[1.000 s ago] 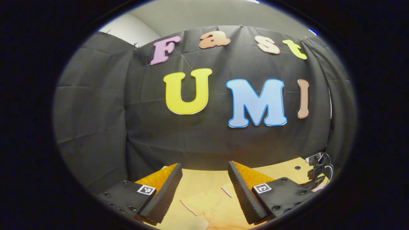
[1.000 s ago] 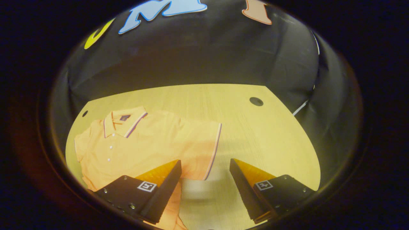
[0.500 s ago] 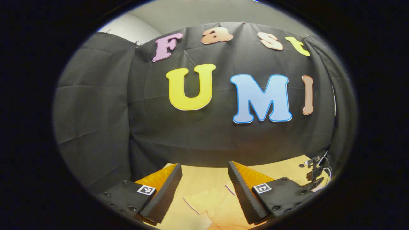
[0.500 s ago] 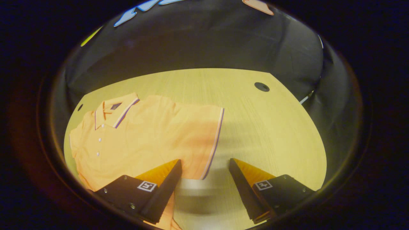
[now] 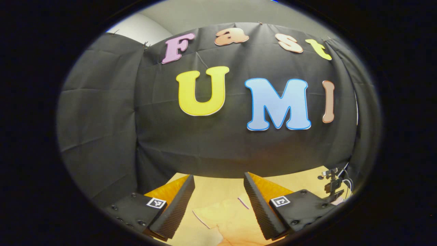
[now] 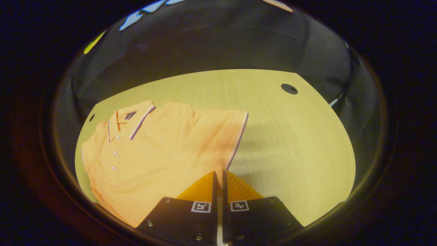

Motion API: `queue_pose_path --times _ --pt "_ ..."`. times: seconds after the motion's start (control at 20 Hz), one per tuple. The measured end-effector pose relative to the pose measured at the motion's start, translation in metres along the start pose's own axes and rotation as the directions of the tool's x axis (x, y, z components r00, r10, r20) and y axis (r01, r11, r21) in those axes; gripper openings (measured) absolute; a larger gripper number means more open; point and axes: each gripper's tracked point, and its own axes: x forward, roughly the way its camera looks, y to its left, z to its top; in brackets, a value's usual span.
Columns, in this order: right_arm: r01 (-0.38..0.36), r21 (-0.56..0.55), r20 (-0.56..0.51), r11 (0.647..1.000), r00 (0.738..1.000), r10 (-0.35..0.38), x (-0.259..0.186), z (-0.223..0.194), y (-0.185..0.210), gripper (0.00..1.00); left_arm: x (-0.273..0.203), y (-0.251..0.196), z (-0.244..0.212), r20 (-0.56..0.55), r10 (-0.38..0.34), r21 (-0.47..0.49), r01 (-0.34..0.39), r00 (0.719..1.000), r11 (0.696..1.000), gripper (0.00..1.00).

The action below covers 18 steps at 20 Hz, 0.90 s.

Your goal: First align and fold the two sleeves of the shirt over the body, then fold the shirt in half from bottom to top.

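Observation:
An orange polo shirt (image 6: 160, 150) lies flat on the wooden table (image 6: 290, 136), collar (image 6: 131, 119) at the upper left, buttons facing up. Its right sleeve (image 6: 222, 133), with a striped hem, spreads out to the side. My right gripper (image 6: 218, 174) is shut on the lower corner of that sleeve's hem. In the left gripper view, my left gripper (image 5: 218, 181) is held open above the table, tilted up toward the booth wall. A piece of the orange shirt (image 5: 228, 218) shows low between its fingers, untouched.
A round cable hole (image 6: 289, 89) sits at the table's far right and a smaller hole (image 6: 92, 117) near the collar. A dark device with cables (image 5: 333, 186) stands at the table's right edge in the left gripper view. Bare wood lies right of the sleeve.
My right gripper has dropped to the sleeve's hem and gone from wide open to shut on its corner. The left gripper has barely shifted and stays open.

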Motion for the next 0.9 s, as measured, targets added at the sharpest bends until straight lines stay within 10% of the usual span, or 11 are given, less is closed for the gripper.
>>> queue_pose_path --times 0.5,0.9 --pt "-0.054 -0.235 0.157 0.971 0.983 0.093 -0.037 0.051 0.088 0.06 -0.01 0.023 -0.009 -0.012 0.046 -0.033 -0.047 0.999 0.998 0.95" --pt "-0.198 -0.438 0.021 0.877 0.973 0.23 -0.03 -0.001 0.177 0.06 -0.038 0.065 -0.017 -0.029 0.148 -0.029 -0.148 0.989 0.989 0.95"
